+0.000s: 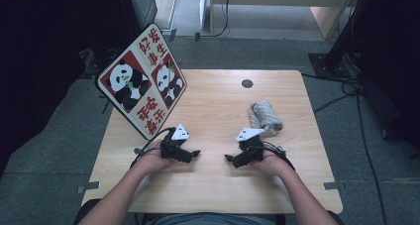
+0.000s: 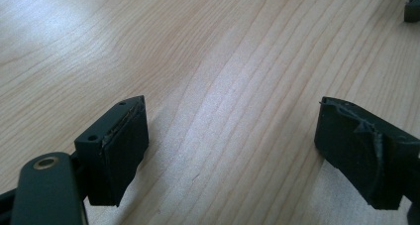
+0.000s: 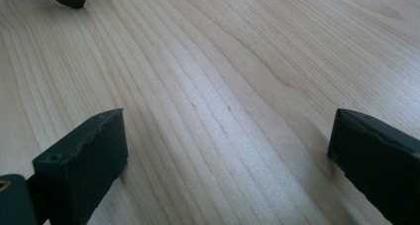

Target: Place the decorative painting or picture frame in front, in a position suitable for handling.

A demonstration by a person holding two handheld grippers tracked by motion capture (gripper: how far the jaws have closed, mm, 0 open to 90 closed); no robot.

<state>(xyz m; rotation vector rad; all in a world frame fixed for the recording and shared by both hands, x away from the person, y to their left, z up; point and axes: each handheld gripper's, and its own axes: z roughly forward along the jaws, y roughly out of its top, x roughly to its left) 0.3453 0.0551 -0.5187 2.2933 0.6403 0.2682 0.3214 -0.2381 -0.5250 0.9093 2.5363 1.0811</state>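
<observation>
Two hands rest on the wooden table (image 1: 218,106), each holding a black gripper. My left gripper (image 1: 194,154) lies at the front left of centre, pointing right. Its jaws stand wide apart over bare wood (image 2: 233,136) with nothing between them. My right gripper (image 1: 230,159) lies opposite, pointing left, and its jaws also stand wide apart over bare wood (image 3: 228,136), holding nothing. The two tips face each other across a short gap. A bundle of grey-white cloth or rope (image 1: 265,117) lies behind the right gripper.
A tilted sign with pandas and red characters (image 1: 142,81) leans over the table's left back corner. A dark round hole (image 1: 247,84) sits near the back edge. Cables (image 1: 346,93) run over the carpet at the right.
</observation>
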